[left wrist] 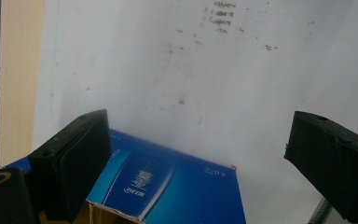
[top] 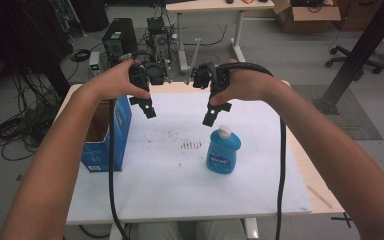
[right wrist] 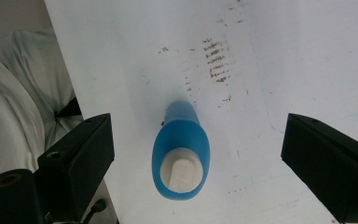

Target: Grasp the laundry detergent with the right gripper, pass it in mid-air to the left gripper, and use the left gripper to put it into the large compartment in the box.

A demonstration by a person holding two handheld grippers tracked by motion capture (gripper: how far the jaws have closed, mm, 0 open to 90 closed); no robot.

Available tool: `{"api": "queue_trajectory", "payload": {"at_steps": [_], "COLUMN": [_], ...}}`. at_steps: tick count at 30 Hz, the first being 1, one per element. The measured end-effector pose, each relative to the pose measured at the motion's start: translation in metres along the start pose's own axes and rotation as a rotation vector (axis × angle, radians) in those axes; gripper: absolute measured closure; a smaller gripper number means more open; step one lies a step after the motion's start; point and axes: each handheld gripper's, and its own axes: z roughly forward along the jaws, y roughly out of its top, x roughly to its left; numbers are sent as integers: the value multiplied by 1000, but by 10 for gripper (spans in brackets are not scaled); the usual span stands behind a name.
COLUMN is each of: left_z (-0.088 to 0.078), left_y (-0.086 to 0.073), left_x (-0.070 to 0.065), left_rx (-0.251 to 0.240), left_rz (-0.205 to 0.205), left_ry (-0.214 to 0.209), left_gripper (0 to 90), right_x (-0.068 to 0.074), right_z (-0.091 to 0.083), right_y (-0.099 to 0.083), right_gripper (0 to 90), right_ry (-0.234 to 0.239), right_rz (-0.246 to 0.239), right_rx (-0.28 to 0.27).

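Note:
A blue bottle (top: 223, 151) with a white cap stands upright on the white table sheet (top: 180, 185), right of centre. My right gripper (top: 211, 116) hangs open above and slightly behind it; in the right gripper view the bottle (right wrist: 181, 151) sits between the wide-apart jaws, seen from above, with nothing touching it. An open blue cardboard box (top: 104, 134) stands at the table's left edge. My left gripper (top: 149, 109) hovers open to the right of the box, and its own view looks down on the box's blue side (left wrist: 168, 186) and the sheet.
Dark scuff marks (top: 191, 145) dot the sheet's middle. Beyond the far table edge are a computer tower (top: 119, 35), cables and a metal frame. A black post (top: 362, 50) rises at the right. The person's white clothing (right wrist: 14, 112) shows beside the table.

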Motion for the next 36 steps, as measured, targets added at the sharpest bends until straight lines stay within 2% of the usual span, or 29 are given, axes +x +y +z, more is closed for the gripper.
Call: {"api": "queue_trajectory", "payload": {"at_steps": [19, 26, 36], "left_z": [-2, -4, -5], "left_y": [1, 0, 1], "left_x": [-3, -6, -8], "left_rx": [-4, -4, -3], "left_rz": [-18, -15, -10], "left_ry": [6, 11, 14], "left_gripper": [74, 73, 74], "right_x": [7, 10, 8], "right_z": [-14, -17, -17], "right_y": [-16, -28, -60], "right_gripper": [89, 83, 60], "right_ry": [-5, 4, 4], "right_rz": [5, 23, 57], "right_rx": [-25, -32, -56]}}
